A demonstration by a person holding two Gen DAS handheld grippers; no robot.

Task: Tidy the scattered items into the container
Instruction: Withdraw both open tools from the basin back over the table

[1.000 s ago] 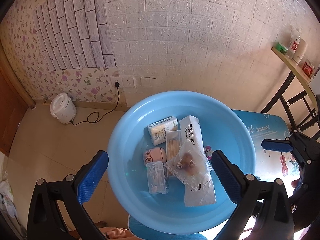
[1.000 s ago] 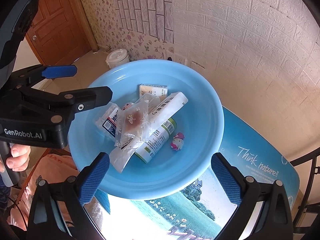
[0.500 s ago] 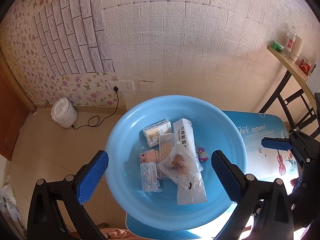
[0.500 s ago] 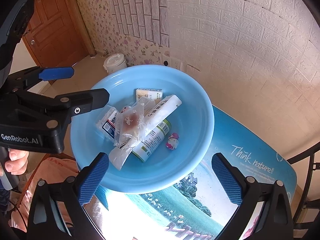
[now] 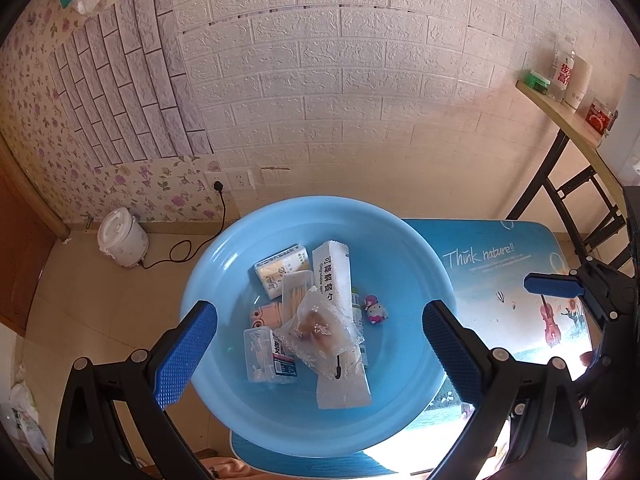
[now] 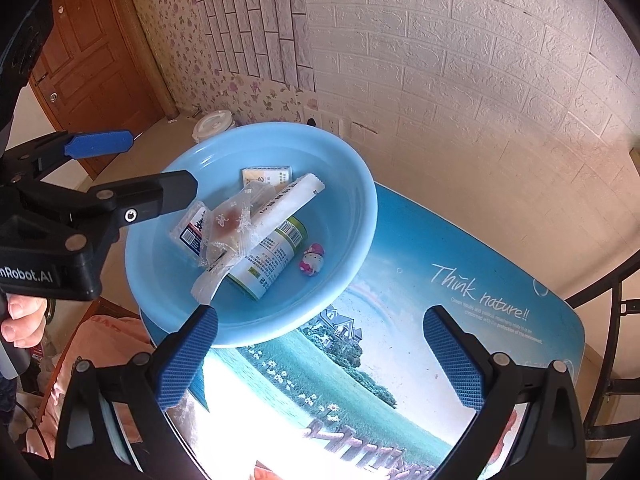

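I hold both the left gripper point(image 5: 320, 336) and right gripper point(image 6: 320, 356) spread apart and empty above the table point(image 6: 460, 320). Every packet I can see lies piled in the blue basin point(image 5: 416, 264) at the table's left end, so tidying looks finished.

walls: white embossed brick panels point(image 5: 360, 92), floral wallpaper point(image 5: 28, 92) | floor: beige tiles point(image 5: 80, 280) with white rice cooker point(image 5: 122, 242) plugged in | door: brown wood point(image 6: 88, 64) | side shelf point(image 5: 568, 120) holding what may be bottles | light: bright glare on desk point(image 6: 460, 320)
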